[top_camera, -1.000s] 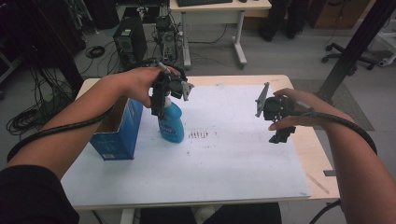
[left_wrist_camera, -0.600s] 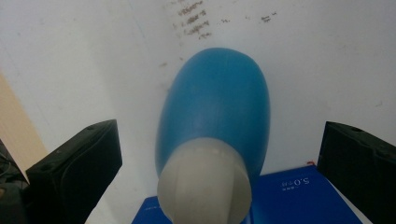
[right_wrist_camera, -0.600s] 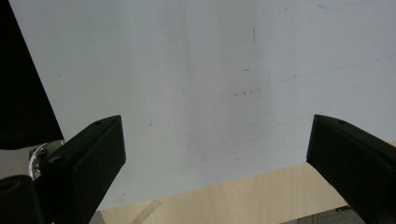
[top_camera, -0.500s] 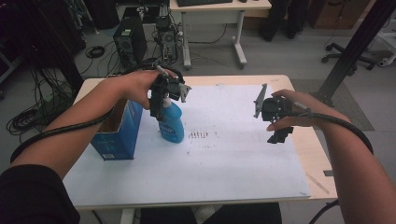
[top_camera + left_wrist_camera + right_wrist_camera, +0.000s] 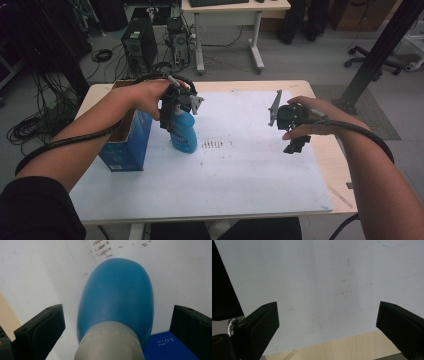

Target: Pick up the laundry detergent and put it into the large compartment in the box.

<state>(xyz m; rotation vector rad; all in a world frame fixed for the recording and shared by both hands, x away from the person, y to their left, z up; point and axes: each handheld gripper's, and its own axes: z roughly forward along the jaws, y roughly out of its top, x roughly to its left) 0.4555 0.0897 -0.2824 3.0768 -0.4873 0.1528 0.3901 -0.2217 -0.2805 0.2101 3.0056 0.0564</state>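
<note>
Little has moved since the earlier frames: my left claw (image 5: 175, 117) still hangs over the blue bottle (image 5: 183, 134), and the right claw (image 5: 295, 145) has drifted only slightly, staying above the far side of the white sheet (image 5: 240, 175).

Directly beneath the left claw stands the blue bottle, upright on the white sheet. In the left gripper view its grey cap (image 5: 110, 342) sits between my two jaws, with the blue body (image 5: 117, 295) swelling out beyond it. Both jaws stand wide of the cap, with clear gaps on either side, so the left claw is released and grips nothing.

Just beside the left claw, on the side away from the right claw, stands a blue box (image 5: 127, 145) (its top flaps are open); it is near the bottle, though I cannot tell whether they touch. A corner of it shows under one jaw in the left gripper view (image 5: 162, 345).

Between the two claws, a patch of small dark marks (image 5: 215, 145) lies on the sheet, close to the bottle.

My right claw is released too, its jaws spread wide above bare sheet, with the wooden edge of the table (image 5: 342, 347) showing just below them.
</note>
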